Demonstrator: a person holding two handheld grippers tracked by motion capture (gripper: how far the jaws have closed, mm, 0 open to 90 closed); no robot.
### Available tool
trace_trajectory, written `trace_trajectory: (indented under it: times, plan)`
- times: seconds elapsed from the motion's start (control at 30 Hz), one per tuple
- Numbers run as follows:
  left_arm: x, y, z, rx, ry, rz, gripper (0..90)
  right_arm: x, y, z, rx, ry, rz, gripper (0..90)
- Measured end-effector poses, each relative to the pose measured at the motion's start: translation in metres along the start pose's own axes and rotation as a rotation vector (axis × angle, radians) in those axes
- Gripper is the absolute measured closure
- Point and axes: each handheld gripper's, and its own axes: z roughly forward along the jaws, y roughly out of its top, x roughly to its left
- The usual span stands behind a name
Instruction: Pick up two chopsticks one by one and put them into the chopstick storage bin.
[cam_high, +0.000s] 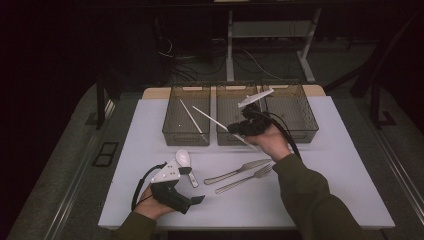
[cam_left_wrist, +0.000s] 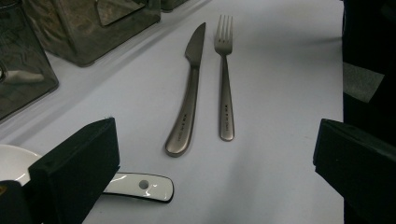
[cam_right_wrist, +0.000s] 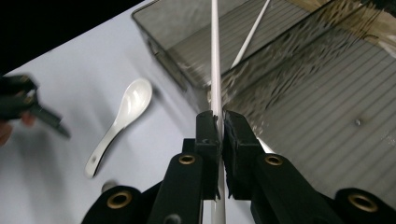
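One chopstick (cam_right_wrist: 215, 56) between claw (cam_right_wrist: 220, 126) pads

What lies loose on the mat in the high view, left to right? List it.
White spoon → knife → fork; knife and fork overlap widthwise, ordered by their near handle ends.

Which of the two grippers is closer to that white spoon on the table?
Left. The left gripper sits right beside the spoon, whose handle lies by one jaw. The right gripper is up by the baskets, holding a chopstick.
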Motion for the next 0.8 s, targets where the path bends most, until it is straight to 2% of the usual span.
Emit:
trace_trajectory:
  times: [0.3, 0.47, 0.63, 0.8]
  plan:
    - [0.0, 0.0, 0.0, -0.007, -0.004, -0.001, 0.0, -0.007, 0.046, 0.046, 0.044, -0.06, 0.052, 84.9]
    - [0.001, 0.0, 0.0, -0.002, -0.007, -0.005, 0.0, -0.011, 0.063, 0.066, 0.06, -0.072, 0.088, 84.9]
    - [0.001, 0.0, 0.0, -0.005, -0.01, -0.001, 0.0, -0.011, 0.077, 0.083, 0.08, -0.086, 0.1, 84.9]
    - [0.001, 0.0, -0.001, -0.012, -0.014, -0.007, 0.0, -0.011, 0.085, 0.103, 0.114, -0.104, 0.129, 84.8]
